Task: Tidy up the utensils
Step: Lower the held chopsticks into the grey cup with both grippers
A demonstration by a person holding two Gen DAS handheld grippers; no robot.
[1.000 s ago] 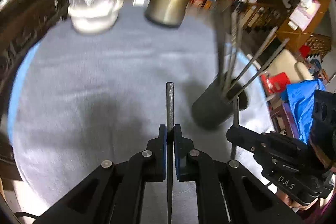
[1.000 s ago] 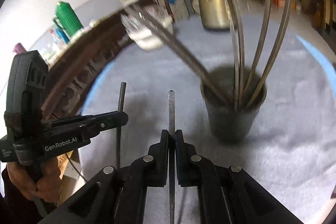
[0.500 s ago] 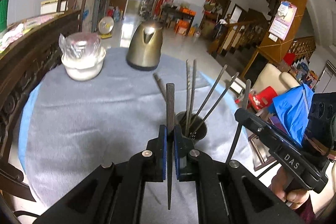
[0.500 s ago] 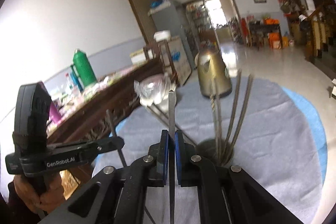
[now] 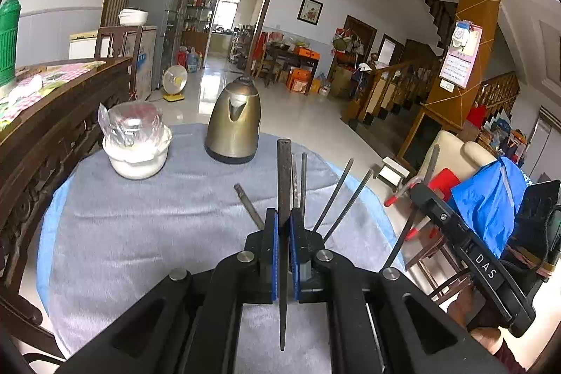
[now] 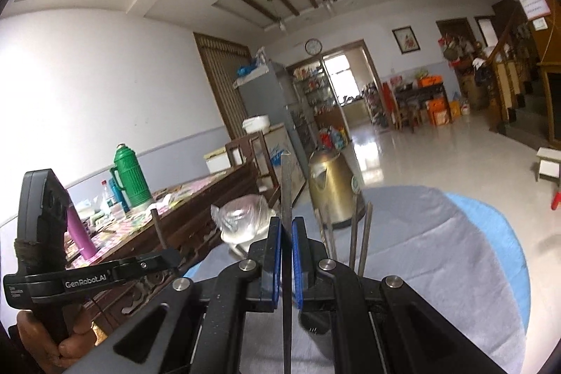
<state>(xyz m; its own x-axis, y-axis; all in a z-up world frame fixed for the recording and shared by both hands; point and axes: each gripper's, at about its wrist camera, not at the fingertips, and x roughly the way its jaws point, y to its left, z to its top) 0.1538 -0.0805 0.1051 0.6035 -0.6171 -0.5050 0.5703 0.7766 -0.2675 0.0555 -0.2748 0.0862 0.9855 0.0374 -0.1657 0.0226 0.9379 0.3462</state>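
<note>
Left fingers (image 5: 269, 255) clamped on a chopstick (image 5: 283, 177), right fingers (image 6: 273, 255) clamped on another chopstick (image 6: 286, 188)

Black left tool (image 5: 283, 255); blue pads (image 5: 274, 260); silver screws; "GenRobot.AI" lettering.

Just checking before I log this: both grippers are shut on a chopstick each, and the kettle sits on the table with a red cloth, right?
Not quite: the cloth is grey, not red, as the left wrist view shows. The rest holds: the left gripper and right gripper are each shut on a chopstick, and the kettle sits on the table.
</note>
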